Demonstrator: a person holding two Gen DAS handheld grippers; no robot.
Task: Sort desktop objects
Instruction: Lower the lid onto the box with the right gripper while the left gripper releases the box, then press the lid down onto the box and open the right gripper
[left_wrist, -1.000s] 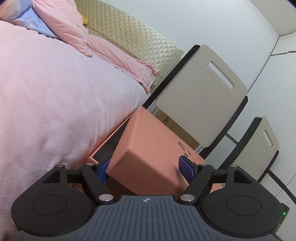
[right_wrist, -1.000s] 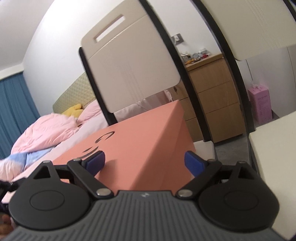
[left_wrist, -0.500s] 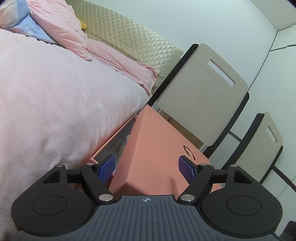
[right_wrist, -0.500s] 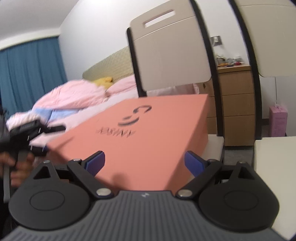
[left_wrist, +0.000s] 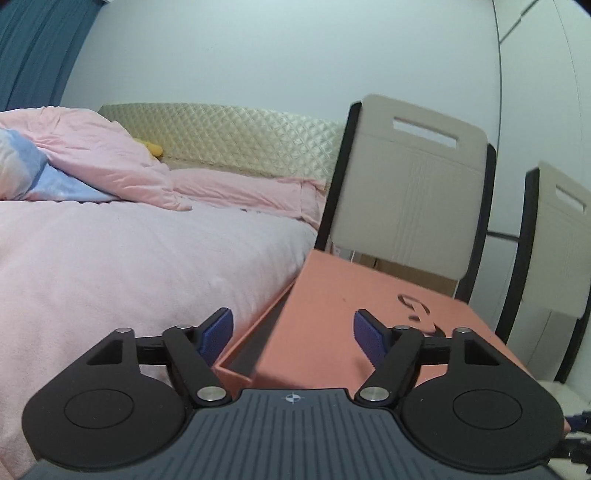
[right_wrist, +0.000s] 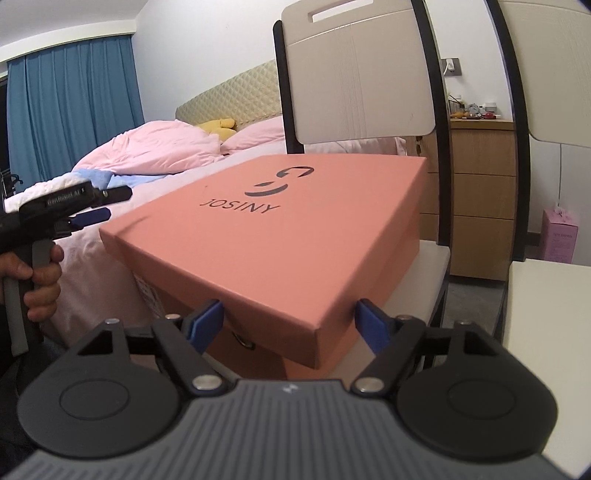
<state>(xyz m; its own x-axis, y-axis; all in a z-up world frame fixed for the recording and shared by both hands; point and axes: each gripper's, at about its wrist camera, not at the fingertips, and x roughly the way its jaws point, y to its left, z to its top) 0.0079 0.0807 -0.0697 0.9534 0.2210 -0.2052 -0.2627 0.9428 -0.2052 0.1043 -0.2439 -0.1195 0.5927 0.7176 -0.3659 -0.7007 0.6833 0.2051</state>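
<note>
A salmon-pink shoebox lid (right_wrist: 280, 229) printed JOSINY lies nearly level but askew over its box base (right_wrist: 255, 354) on a chair seat (right_wrist: 424, 266). My right gripper (right_wrist: 289, 326) is closing, and the lid's near corner sits between its blue pads without a clear press. In the left wrist view the lid (left_wrist: 332, 314) overhangs the base's open rim (left_wrist: 236, 365). My left gripper (left_wrist: 293, 336) is also closing, one pad outside the base rim and the other over the lid. In the right wrist view the left gripper (right_wrist: 107, 205) hangs just off the lid's left corner.
A bed with pink covers (left_wrist: 129, 277) runs along the box's left side. The beige chair back (right_wrist: 354, 74) rises behind the box, with a second chair (left_wrist: 561, 240) beyond. A white table edge (right_wrist: 550, 332) is at right. A hand (right_wrist: 40, 280) grips the left handle.
The lid has swung from steeply tilted to nearly level over the base. Both views have rolled upright. Both pairs of pads stand closer together than before.
</note>
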